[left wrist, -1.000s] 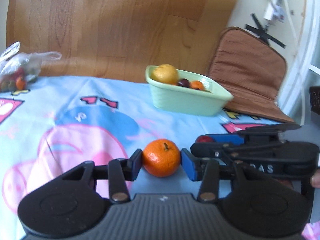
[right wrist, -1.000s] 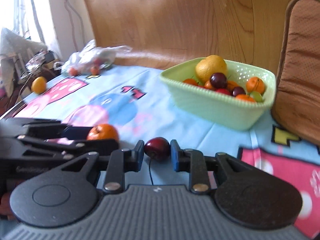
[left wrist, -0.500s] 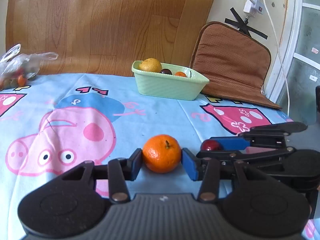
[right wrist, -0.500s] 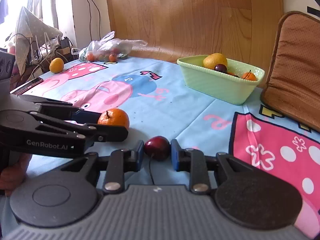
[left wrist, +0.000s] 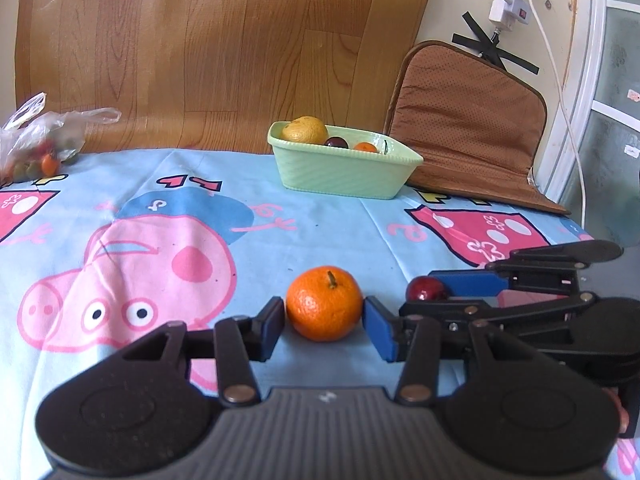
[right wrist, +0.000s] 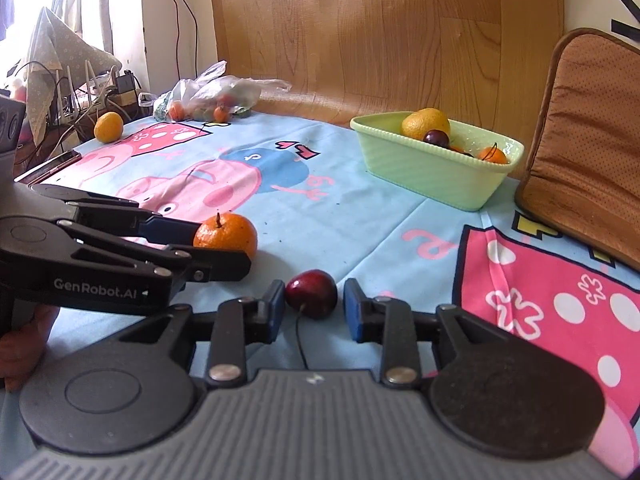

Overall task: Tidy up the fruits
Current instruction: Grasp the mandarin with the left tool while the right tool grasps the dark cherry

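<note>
A mandarin (left wrist: pixel 324 304) rests on the cartoon tablecloth between the blue pads of my left gripper (left wrist: pixel 324 326); the pads stand just off its sides. A dark red cherry (right wrist: pixel 311 293) lies on the cloth between the pads of my right gripper (right wrist: pixel 312 310), with a gap on its right side. Both grippers sit side by side at the near edge. The mandarin also shows in the right wrist view (right wrist: pixel 226 236), the cherry in the left wrist view (left wrist: pixel 425 289). A light green basket (left wrist: pixel 344 176) with an orange, a cherry and small fruits stands far behind.
A plastic bag of small fruits (right wrist: pixel 212 98) lies at the far left by the wooden back panel. A loose yellow-orange fruit (right wrist: pixel 108 127) sits near cables at the left edge. A brown cushion (left wrist: pixel 468 128) leans at the right behind the basket (right wrist: pixel 432 164).
Both grippers drew back from near the basket toward the near edge and came down to the cloth. The pads of both now stand slightly apart from the fruits, which rest on the cloth.
</note>
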A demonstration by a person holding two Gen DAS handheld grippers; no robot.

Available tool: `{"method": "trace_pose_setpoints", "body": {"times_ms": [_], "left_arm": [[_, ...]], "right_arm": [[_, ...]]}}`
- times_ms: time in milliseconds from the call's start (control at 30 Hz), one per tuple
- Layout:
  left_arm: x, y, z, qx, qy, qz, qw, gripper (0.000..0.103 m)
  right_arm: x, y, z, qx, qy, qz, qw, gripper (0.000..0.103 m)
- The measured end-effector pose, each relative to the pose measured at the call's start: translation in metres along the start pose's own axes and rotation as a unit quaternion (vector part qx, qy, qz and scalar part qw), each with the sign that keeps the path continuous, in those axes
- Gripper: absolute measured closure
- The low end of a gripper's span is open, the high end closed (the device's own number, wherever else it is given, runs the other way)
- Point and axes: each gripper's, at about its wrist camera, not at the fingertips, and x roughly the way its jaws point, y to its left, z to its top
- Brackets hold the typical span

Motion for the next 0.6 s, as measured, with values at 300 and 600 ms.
{"method": "trace_pose_setpoints", "body": {"times_ms": [300,600], "left_arm": [[-0.001,0.0017,-0.0003,-0.007,-0.003,0.003,1.0,0.054],[-0.002,0.0044,-0.0002,-0.016,-0.006,0.003,0.9998,0.052]], "right_arm": [[-0.0022,-0.0002,-0.0007,0.004,-0.004,-0.007,1.0,0.058],[-0.002,0.0009,-0.0011,0.002,-0.003,-0.008,1.0,0.057]]}}
